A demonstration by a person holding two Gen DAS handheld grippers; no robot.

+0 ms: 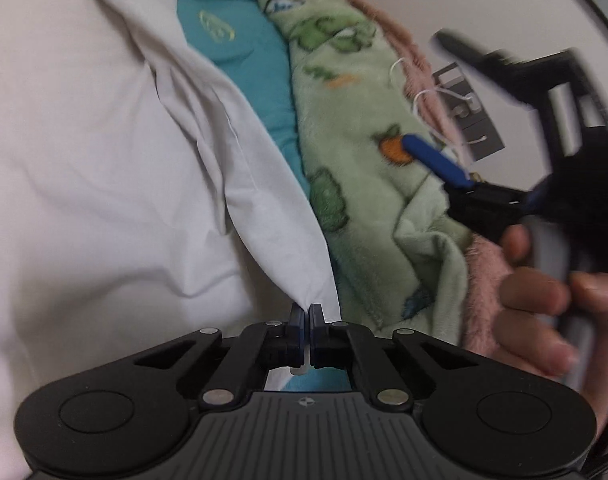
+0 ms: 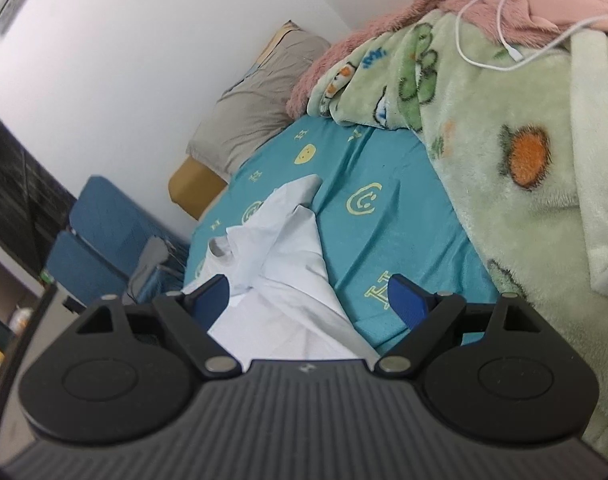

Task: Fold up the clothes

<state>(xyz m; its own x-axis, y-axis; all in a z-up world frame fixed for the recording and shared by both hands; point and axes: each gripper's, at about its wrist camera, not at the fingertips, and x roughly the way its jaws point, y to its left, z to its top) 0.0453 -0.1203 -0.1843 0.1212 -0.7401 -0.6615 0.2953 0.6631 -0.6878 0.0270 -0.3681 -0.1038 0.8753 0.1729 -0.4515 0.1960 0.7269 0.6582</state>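
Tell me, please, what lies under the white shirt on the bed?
Under the white shirt lies the teal bedsheet printed with yellow smiley faces. Whatever sits beneath the shirt's middle is covered, so I cannot tell.

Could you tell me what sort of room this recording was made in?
Most likely a bedroom: a bed with a teal smiley-print sheet, a grey pillow against the wall, and a green fleece blanket heaped beside the white garment.

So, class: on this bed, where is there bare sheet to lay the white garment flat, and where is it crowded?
Bare teal smiley-print sheet lies between the white cotton garment and the green fleece cartoon blanket, running up to the grey pillow. The blanket side is crowded: pink plush blanket and white cable piled there.
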